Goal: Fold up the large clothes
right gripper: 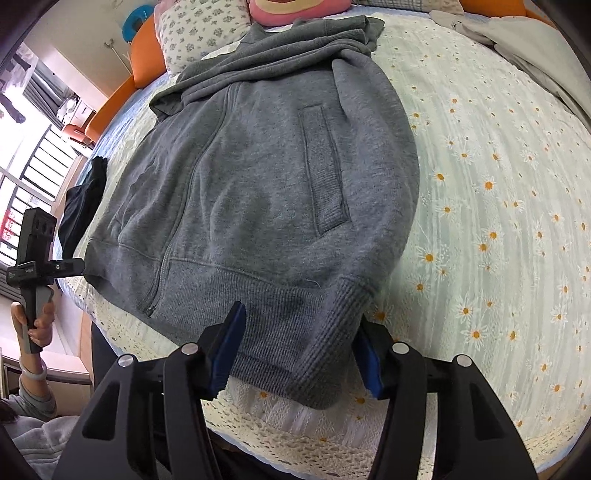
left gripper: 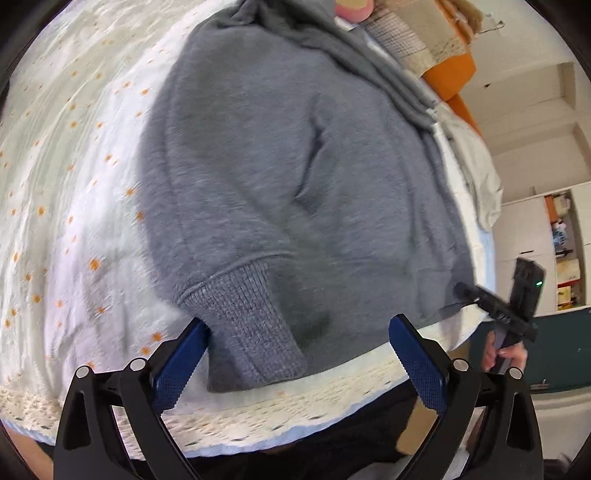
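Observation:
A grey zip hoodie (right gripper: 258, 177) lies flat on the daisy bedspread (right gripper: 498, 221), its ribbed hem towards me. The hem's right corner (right gripper: 295, 350) fills the gap between the blue pads of my right gripper (right gripper: 300, 314), and both pads touch the fabric. In the left wrist view the same hoodie (left gripper: 280, 166) shows a sleeve folded across the body. The sleeve's ribbed cuff (left gripper: 243, 332) lies between the wide-apart fingers of my left gripper (left gripper: 298, 321), which is open; only the left pad (left gripper: 181, 362) is close to the cuff.
The bed's lace edge (right gripper: 332, 435) runs just below both grippers. A black garment (right gripper: 81, 206) lies at the bed's left side, a white cloth (right gripper: 535, 44) at the far right. Pillows (right gripper: 199, 29) and an orange headboard (right gripper: 147, 55) stand at the far end. A person's hand (right gripper: 37, 321) holds the other tool.

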Demonstrator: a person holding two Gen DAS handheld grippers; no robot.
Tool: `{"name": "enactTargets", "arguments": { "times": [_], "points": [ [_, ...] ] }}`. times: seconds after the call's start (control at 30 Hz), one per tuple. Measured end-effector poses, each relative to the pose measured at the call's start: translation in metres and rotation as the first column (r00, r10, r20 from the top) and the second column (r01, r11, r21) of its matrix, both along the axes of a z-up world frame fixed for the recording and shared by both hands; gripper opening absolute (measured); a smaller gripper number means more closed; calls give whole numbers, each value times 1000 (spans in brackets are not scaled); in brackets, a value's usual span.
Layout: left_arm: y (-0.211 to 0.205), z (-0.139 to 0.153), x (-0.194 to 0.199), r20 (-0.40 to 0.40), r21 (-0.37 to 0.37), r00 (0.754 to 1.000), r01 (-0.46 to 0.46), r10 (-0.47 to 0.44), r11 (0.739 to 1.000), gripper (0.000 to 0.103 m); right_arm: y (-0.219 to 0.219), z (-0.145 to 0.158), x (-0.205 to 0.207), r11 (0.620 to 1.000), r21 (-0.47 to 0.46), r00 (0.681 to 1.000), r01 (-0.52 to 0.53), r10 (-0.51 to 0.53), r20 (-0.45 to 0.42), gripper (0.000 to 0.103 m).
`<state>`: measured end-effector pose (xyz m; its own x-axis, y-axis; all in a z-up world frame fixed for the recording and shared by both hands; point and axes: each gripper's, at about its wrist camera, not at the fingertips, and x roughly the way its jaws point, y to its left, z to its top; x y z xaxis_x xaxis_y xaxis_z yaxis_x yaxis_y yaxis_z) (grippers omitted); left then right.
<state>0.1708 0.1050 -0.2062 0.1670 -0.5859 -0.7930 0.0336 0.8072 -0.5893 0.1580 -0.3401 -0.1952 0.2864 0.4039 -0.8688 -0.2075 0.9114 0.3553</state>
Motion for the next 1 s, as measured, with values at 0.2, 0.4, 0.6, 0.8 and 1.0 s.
{"name": "enactTargets", "arguments": {
  "times": [0.2, 0.4, 0.6, 0.8, 1.0],
  "points": [
    [-5, 9, 1, 18, 36, 1000, 24, -25, 999, 98, -3, -1, -1, 1000, 9, 1000, -4, 4, 4, 56],
    [12, -10, -10, -42, 121, 999, 4, 1, 993, 98, -6, -5, -3, 1000, 12, 1000, 2, -2, 5, 56],
    [5, -9, -5, -39, 164, 999, -4, 11, 986, 98, -7, -5, -3, 1000, 25, 1000, 9, -10, 11, 55],
    [-11, 2, -8, -4, 187, 1000, 28, -27, 982, 77, -12, 2, -9, 1000, 6, 999, 23, -23, 37, 35],
    [-6, -10, -10, -45, 193, 997, 69, -62, 979, 70, -12, -8, -6, 1000, -26, 1000, 15, -15, -2, 35]
  ]
}}
